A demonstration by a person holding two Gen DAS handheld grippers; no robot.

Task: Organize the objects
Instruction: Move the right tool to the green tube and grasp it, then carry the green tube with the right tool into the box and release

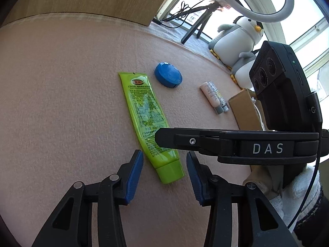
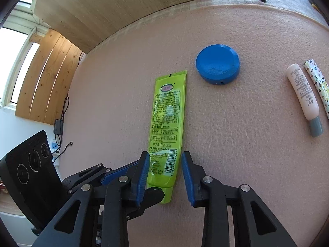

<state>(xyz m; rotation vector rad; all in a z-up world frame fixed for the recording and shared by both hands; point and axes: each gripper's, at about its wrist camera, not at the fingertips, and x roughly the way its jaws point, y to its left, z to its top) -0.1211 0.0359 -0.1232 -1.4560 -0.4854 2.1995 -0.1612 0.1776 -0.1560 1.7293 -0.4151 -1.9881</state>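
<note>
On the near part of the pink felt mat [image 2: 246, 164] a green tube [image 2: 167, 121] lies flat, cap end nearest and crimped end pointing away. Both grippers bracket its cap end. The right gripper [image 2: 164, 177] is spread, one blue pad on either side of the tube's lower body and not yet squeezing, probably so a single close will pinch it across its width. The left gripper [image 1: 164, 173] is likewise released, its pads apart around the cap.

Just beyond the tube's far end, to the right, sits a round blue case [image 2: 218, 63]. Farther right lie a small white tube [image 2: 304, 98] and a patterned tube [image 2: 317, 80] side by side. A cardboard box [image 1: 246, 111] stands at the mat's right edge, perhaps the destination. The two grippers crowd each other around the same tube.
</note>
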